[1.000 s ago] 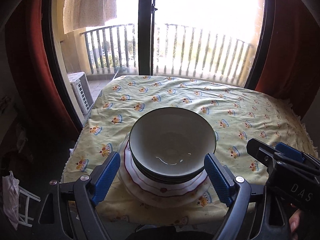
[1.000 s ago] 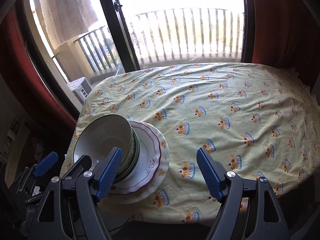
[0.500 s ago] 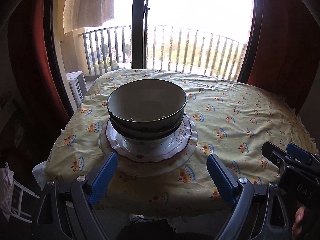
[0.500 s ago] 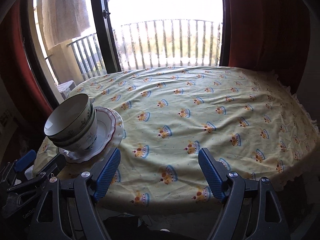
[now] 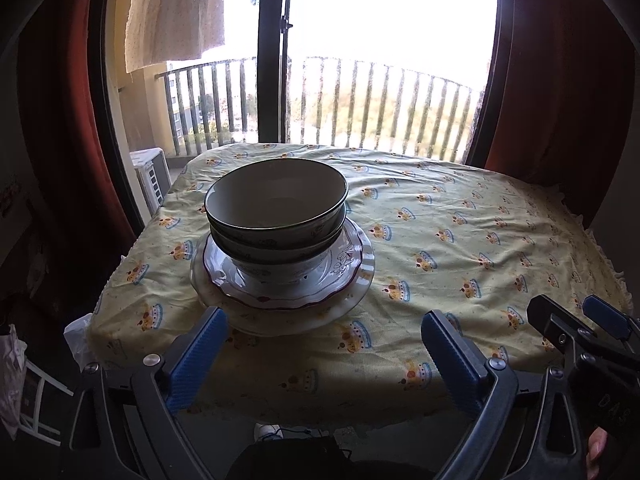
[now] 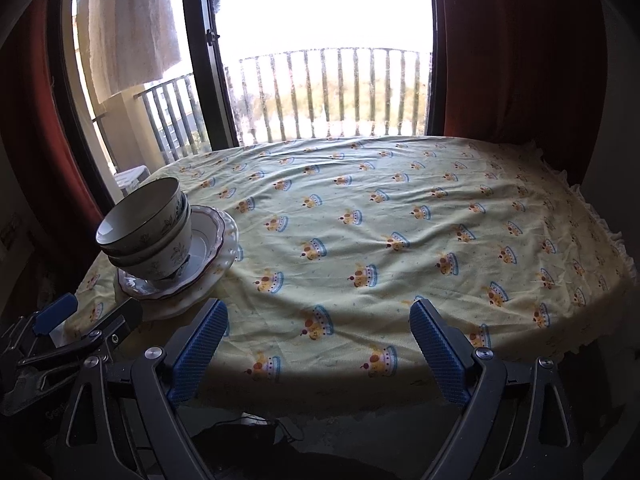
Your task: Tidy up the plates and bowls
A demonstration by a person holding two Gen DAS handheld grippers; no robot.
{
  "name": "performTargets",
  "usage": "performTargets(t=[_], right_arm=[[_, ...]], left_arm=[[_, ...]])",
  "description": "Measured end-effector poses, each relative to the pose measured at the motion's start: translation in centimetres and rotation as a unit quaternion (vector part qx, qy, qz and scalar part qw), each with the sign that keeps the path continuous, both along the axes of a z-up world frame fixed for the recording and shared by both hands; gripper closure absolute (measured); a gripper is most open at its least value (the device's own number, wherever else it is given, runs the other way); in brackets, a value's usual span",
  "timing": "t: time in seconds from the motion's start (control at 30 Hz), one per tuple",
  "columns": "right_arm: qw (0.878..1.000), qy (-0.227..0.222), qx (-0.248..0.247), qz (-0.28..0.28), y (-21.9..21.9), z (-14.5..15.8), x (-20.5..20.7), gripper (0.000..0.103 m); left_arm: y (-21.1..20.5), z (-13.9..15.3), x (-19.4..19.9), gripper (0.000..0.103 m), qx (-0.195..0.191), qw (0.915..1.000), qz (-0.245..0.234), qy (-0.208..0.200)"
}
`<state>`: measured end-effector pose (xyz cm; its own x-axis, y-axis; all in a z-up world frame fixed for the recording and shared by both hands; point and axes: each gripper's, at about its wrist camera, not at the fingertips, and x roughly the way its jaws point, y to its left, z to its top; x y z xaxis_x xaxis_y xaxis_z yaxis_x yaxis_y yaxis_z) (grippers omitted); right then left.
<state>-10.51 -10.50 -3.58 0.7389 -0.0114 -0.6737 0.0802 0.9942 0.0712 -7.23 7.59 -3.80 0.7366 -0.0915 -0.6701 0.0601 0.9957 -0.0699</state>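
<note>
Sitting just beyond both wide-open, empty hand-held grippers (image 5: 322, 354) (image 6: 318, 350), stacked bowls (image 5: 276, 208) rest on plates (image 5: 352, 264)

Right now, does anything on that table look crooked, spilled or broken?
Nothing is spilled or visibly broken. The stacked bowls sit nested on the plates, and in the right wrist view they seem to lean a little, possibly just lens distortion. The stack stands near the table's corner. Both grippers are open and empty.
</note>
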Motion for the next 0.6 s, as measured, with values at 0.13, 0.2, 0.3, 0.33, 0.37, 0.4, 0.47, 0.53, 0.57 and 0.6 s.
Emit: performTargets(t=[0.13,0.2,0.3,0.33,0.37,0.4,0.47,0.53,0.57,0.6], right_arm=[[1.0,-0.005,0.002,-0.006,-0.5,0.1,-0.3,0.009],[1.0,-0.008,0.001,-0.009,-0.7,0.2,-0.4,0.009],[1.0,-0.009,0.002,-0.014,-1.0,0.3,-0.6,0.009],[1.0,-0.008,0.002,-0.016,-1.1,0.3,-0.6,0.009],[1.0,-0.008,0.004,-0.017,-1.2,0.3,-0.6,0.009],[1.0,-0.009,0.006,-0.019,-1.4,0.3,-0.7,0.009],[1.0,-0.01,0.009,-0.02,-1.5,0.3,-0.7,0.009],[1.0,-0.011,0.01,-0.018,-1.5,0.4,-0.8,0.009],[1.0,-0.012,0.011,-0.017,-1.4,0.4,-0.8,0.009],[1.0,-0.012,0.011,-0.016,-1.4,0.4,-0.8,0.009]], left_arm=[[-0.4,0.2,-0.1,0.003,0.003,1.0,-0.004,-0.005],[-0.6,0.3,-0.1,0.002,0.006,1.0,-0.004,-0.006],[-0.8,0.3,-0.2,0.002,0.01,0.9999,-0.005,-0.007],[-0.9,0.3,-0.2,0.002,0.01,0.9999,-0.006,-0.006],[-0.9,0.3,-0.2,0.001,0.01,0.9999,-0.006,-0.006],[-0.9,0.3,-0.2,0.0,0.01,0.9999,-0.005,-0.006],[-0.8,0.3,-0.2,0.0,0.004,0.9999,-0.006,-0.007],[-0.7,0.4,-0.2,0.0,0.0,1.0,-0.005,-0.007],[-0.7,0.4,-0.2,0.0,0.001,1.0,-0.005,-0.007],[-0.7,0.4,-0.2,0.0,0.002,1.0,-0.004,-0.006]])
